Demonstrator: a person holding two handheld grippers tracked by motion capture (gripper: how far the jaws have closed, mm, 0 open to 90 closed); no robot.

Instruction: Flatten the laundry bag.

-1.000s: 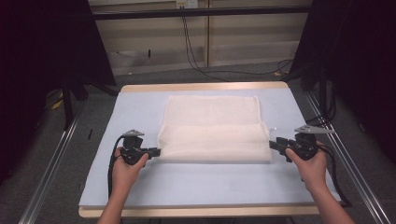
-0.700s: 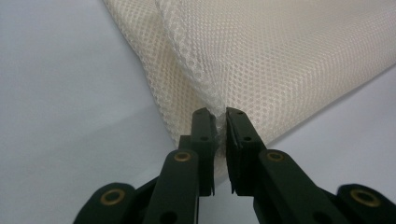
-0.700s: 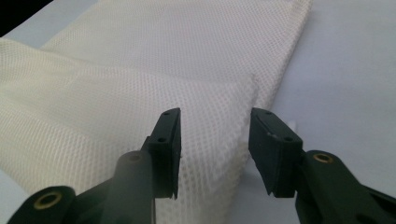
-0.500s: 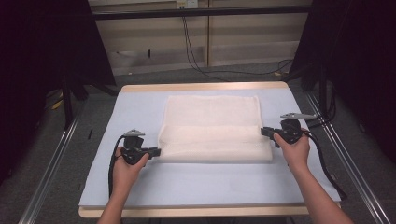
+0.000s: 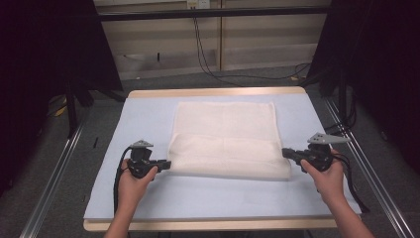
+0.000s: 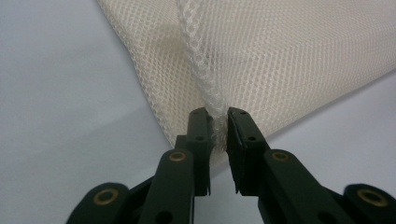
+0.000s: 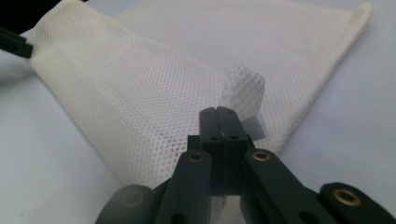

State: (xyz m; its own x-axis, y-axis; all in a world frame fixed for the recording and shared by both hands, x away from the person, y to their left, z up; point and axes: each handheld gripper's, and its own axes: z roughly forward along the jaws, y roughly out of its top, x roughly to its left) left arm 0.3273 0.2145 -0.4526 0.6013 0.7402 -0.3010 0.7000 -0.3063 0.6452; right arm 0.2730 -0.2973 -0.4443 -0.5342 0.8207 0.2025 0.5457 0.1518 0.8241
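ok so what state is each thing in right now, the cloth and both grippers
mesh cloth: lying on the table, near part folded back over itself, far part a single flat layer
left gripper: jaws shut on the cloth's folded edge at its left corner
right gripper: jaws shut tight at the cloth's right corner, beside a small white tab; whether mesh is pinched between them cannot be told
table: light blue cover, flat

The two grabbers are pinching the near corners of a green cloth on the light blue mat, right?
Not green. The cloth is cream-white mesh, as the high view shows. The rest holds: the left gripper and right gripper pinch its near corners on the light blue mat.
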